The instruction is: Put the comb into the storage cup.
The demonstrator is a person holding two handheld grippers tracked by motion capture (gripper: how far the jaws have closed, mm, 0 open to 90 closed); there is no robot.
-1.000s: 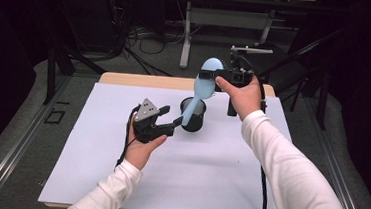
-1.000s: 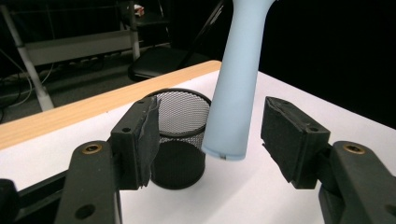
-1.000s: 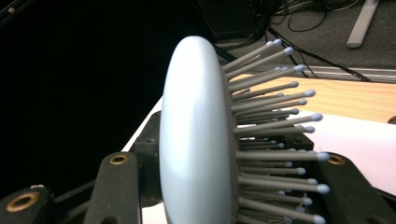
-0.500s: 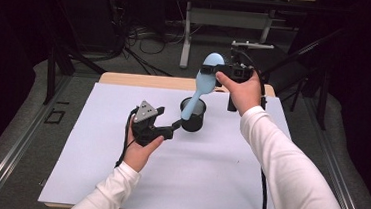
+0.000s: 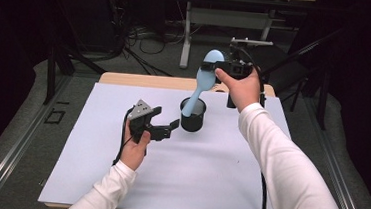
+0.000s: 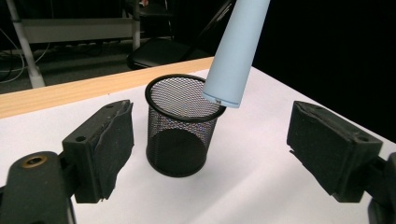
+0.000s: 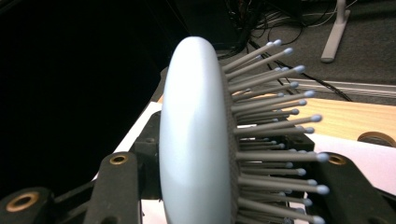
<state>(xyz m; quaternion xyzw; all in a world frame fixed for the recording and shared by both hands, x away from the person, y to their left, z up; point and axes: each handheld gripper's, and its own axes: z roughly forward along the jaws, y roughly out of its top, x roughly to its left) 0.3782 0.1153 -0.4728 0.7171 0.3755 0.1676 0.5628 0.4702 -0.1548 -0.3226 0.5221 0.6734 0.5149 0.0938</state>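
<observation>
Pale blue plastic was what my right hand-held gripper had clamped tight: the head of a hairbrush, bristles sticking out sideways past the pads. The brush hung tilted, its handle end right at the rim of a black mesh cup, just dipping in. My left hand-held gripper sat just beside the cup, jaws having just been opening and now wide with nothing gripped. The cup stood upright on the white surface.
</observation>
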